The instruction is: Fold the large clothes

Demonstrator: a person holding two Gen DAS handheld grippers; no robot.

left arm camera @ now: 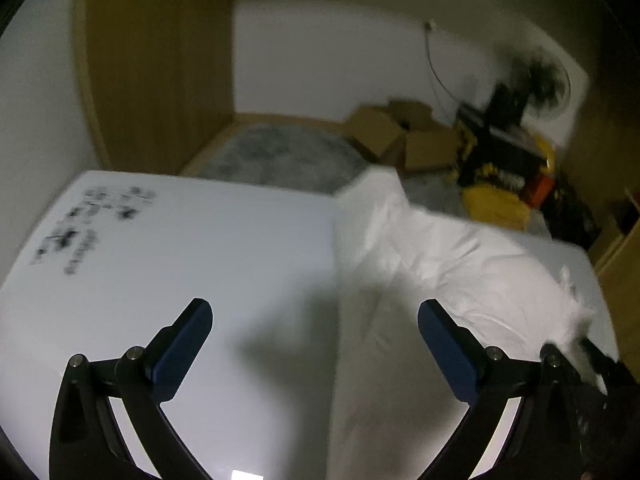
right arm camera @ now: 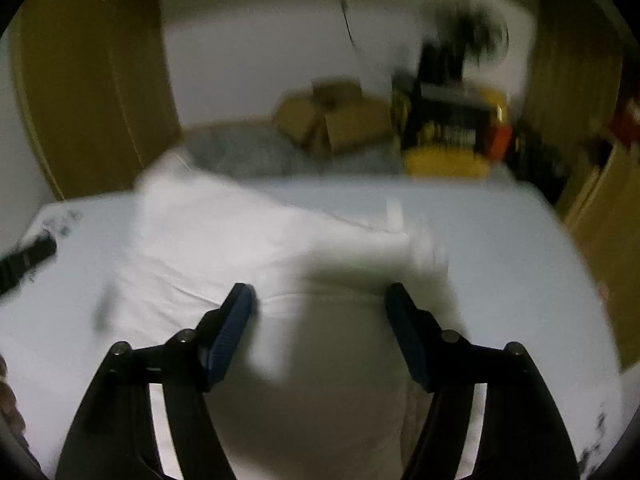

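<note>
Garment: the white cloth is lying on the tabletop, partly folded, its long axis running from near my right jaws away to the far edge.
Right jaws: spreading wide, pinching nothing; cloth is sitting directly under and ahead of them.
Left jaws: spread, empty, hanging over bare tabletop; cloth's edge is lying off to their right.
Nearer hand: I'm judging the right.
</note>
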